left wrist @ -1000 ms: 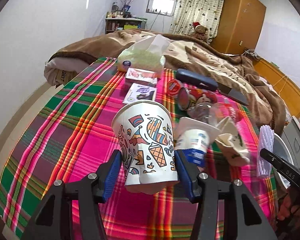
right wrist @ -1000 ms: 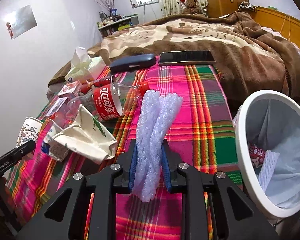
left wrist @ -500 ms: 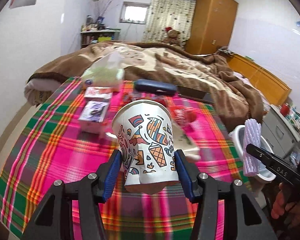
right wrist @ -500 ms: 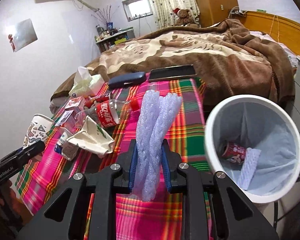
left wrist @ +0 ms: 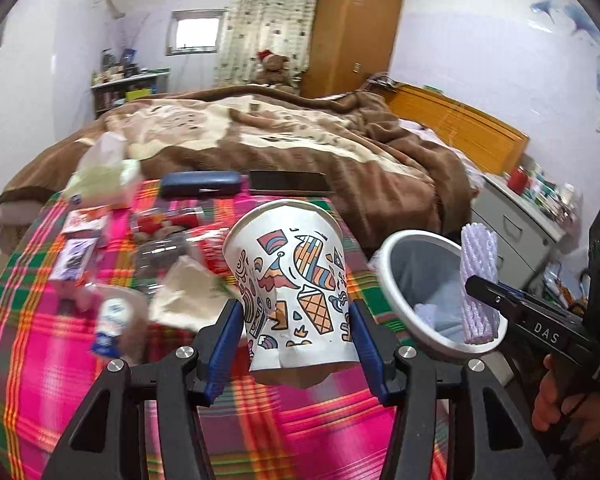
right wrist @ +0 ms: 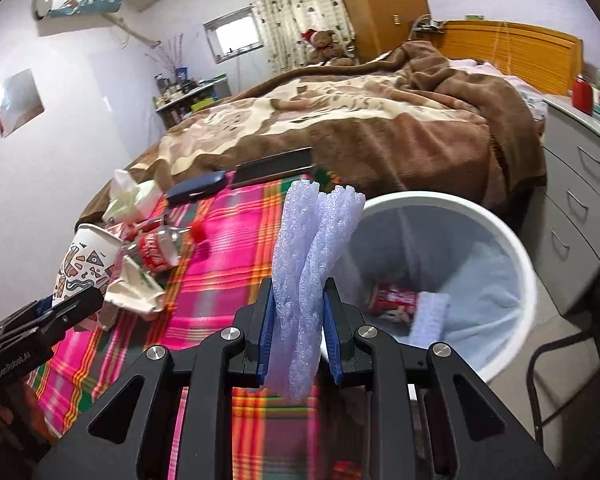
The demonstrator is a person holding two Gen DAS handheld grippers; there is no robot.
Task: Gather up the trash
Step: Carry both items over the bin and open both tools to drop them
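Observation:
My left gripper (left wrist: 296,344) is shut on a patterned paper cup (left wrist: 292,280), held upright above the plaid table. My right gripper (right wrist: 298,336) is shut on a lilac foam net sleeve (right wrist: 312,268), held by the near left rim of the white trash bin (right wrist: 516,252). The bin has a pale liner and holds a red can (right wrist: 392,300) and a foam piece (right wrist: 430,316). In the left wrist view the bin (left wrist: 388,276) is right of the cup, with the sleeve (left wrist: 480,280) over its rim. The cup also shows in the right wrist view (right wrist: 84,264).
On the plaid cloth (right wrist: 236,248) lie a cola bottle (right wrist: 156,248), crumpled paper (left wrist: 188,292), a small yogurt pot (left wrist: 112,320), cards (left wrist: 76,260), a tissue pack (left wrist: 100,180), a blue case (left wrist: 200,184) and a phone (left wrist: 288,180). Bed behind, drawers (right wrist: 580,192) at right.
Both grippers have swung right toward the bin, each keeping its hold. The bin is now larger and closer, and the sleeve is at its rim.

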